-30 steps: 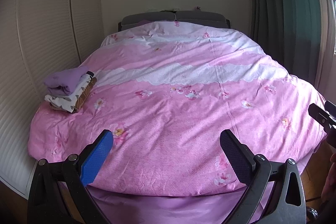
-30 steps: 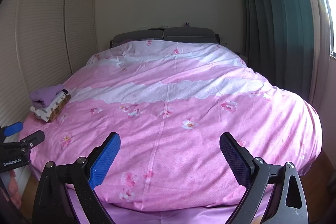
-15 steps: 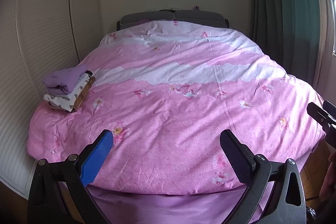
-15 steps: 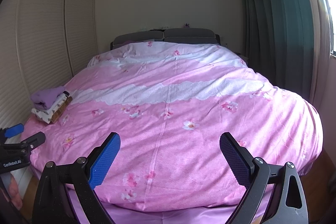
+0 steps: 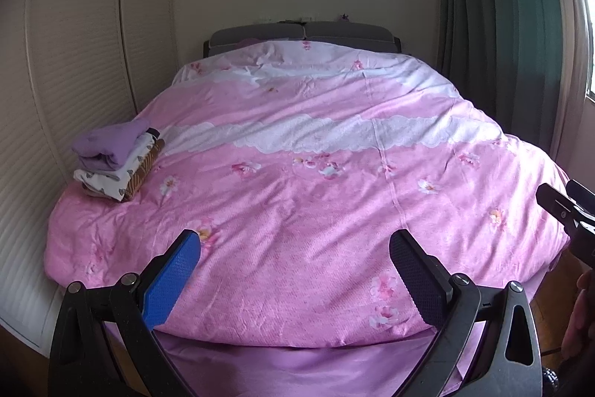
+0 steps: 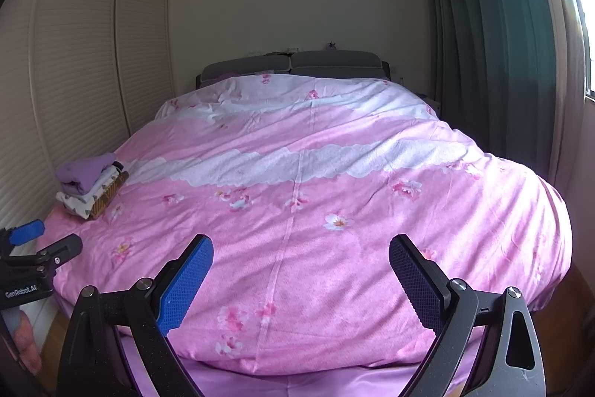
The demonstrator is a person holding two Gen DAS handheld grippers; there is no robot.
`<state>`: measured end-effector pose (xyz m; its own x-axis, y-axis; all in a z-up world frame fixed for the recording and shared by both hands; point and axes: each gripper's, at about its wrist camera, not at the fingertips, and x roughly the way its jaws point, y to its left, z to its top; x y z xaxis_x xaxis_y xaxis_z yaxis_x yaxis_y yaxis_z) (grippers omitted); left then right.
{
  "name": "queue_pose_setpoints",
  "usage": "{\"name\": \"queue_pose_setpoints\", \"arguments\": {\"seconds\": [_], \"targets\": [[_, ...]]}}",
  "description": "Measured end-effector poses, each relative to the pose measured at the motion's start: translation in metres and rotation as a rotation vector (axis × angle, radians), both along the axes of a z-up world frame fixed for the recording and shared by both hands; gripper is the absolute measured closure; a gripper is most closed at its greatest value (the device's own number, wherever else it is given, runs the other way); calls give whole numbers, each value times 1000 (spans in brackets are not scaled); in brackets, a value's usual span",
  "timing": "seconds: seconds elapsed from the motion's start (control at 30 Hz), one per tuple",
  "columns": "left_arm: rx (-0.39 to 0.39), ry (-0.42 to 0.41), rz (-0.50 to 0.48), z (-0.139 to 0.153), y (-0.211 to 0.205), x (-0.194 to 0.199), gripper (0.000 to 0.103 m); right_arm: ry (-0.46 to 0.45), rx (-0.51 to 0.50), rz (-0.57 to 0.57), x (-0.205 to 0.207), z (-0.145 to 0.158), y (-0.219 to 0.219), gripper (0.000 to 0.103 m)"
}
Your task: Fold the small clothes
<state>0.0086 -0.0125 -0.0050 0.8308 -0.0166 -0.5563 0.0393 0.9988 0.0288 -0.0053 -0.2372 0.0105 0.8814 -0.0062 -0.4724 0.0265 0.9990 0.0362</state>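
A stack of folded small clothes (image 5: 115,162), purple on top over white patterned and brown striped pieces, sits on the left edge of the pink floral duvet (image 5: 316,211). It also shows in the right wrist view (image 6: 89,185). My left gripper (image 5: 295,259) is open and empty, held above the foot of the bed. My right gripper (image 6: 299,263) is open and empty, also above the foot of the bed. Each gripper shows at the edge of the other's view: the right one (image 5: 565,211), the left one (image 6: 33,248).
The bed has a grey headboard (image 5: 301,34) at the far wall. White louvred wardrobe doors (image 5: 55,62) run along the left. Dark green curtains (image 5: 502,25) hang on the right by a window. Wooden floor (image 6: 557,322) shows at the bed's right foot.
Both grippers have drifted slightly back and up from the bed; the view of the bed shifts a little. Jaws stay open. The clothes stack has not moved.
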Motion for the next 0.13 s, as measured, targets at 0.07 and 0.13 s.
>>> {"name": "queue_pose_setpoints", "arguments": {"seconds": [0.07, 0.13], "targets": [[4, -10, 0, 0, -1, -1, 0, 1, 2, -1, 0, 1, -1, 7], [13, -15, 2, 1, -2, -1, 0, -1, -1, -1, 0, 1, -1, 7]]}}
